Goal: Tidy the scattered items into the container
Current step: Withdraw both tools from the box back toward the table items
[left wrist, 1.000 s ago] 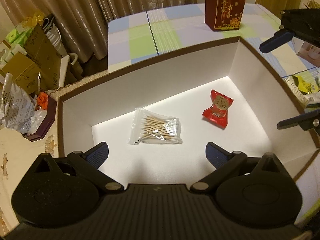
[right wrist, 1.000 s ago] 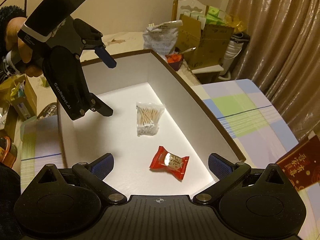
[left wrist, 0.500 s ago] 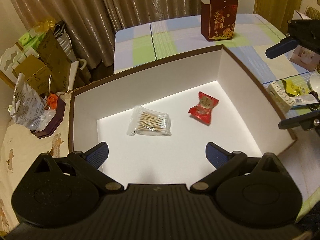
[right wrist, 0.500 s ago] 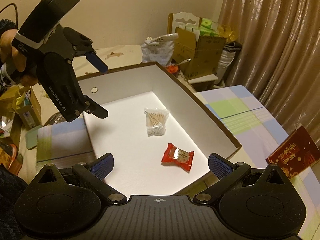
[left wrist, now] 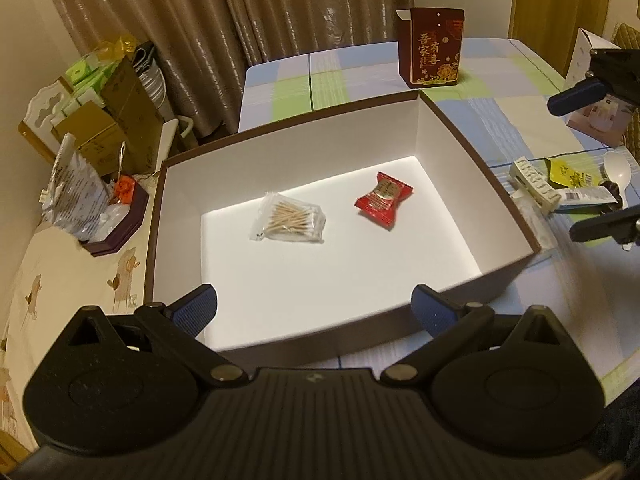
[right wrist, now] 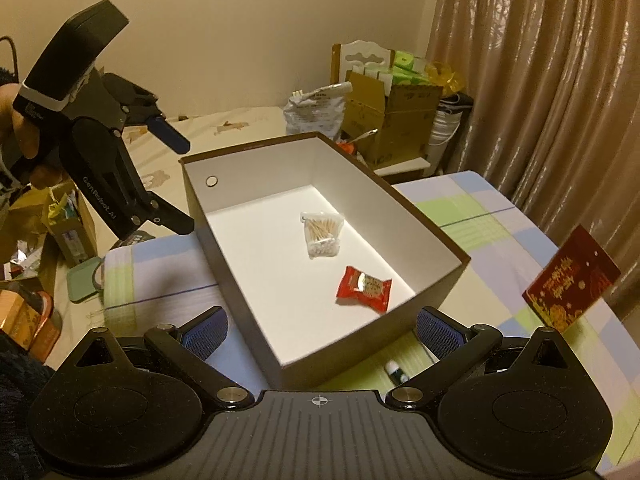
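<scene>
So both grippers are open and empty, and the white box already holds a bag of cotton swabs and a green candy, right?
Nearly. The candy is red, not green, as the left wrist view shows. The left gripper and right gripper are open and empty, and the cotton swabs lie in the box.

A lived-in home room is shown. Heavy brown curtains (left wrist: 224, 32) are hung along the wall, and the desk (left wrist: 360, 76) is covered with a pastel checked cloth. Cardboard boxes (right wrist: 394, 120) and packets are piled on a white chair (right wrist: 362, 58), and a cartoon-printed sheet (left wrist: 60, 280) is spread nearby.
</scene>
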The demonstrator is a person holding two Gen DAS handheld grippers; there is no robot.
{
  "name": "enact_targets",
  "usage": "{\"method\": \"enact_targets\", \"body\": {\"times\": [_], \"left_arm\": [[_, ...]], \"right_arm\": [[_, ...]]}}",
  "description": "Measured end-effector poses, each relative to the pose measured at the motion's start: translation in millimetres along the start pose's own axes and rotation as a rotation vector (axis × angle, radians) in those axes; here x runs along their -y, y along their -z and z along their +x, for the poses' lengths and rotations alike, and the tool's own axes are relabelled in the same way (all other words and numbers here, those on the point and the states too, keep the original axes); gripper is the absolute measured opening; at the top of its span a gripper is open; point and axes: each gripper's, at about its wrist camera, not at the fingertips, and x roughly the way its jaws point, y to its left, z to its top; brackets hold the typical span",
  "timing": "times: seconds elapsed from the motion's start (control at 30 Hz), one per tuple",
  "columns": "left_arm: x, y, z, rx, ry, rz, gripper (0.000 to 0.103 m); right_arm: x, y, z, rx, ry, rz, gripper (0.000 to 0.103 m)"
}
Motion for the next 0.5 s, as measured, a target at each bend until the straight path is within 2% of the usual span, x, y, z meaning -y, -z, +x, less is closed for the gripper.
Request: {"method": "enact_targets", "body": {"times": [0.5], "left_arm": [[56.7, 26.5, -34.2, 0.0, -0.014, -0.076, 0.102]], "right_arm": [[5.8, 59.3, -58.3, -0.002, 0.028, 0.07, 0.103]]}}
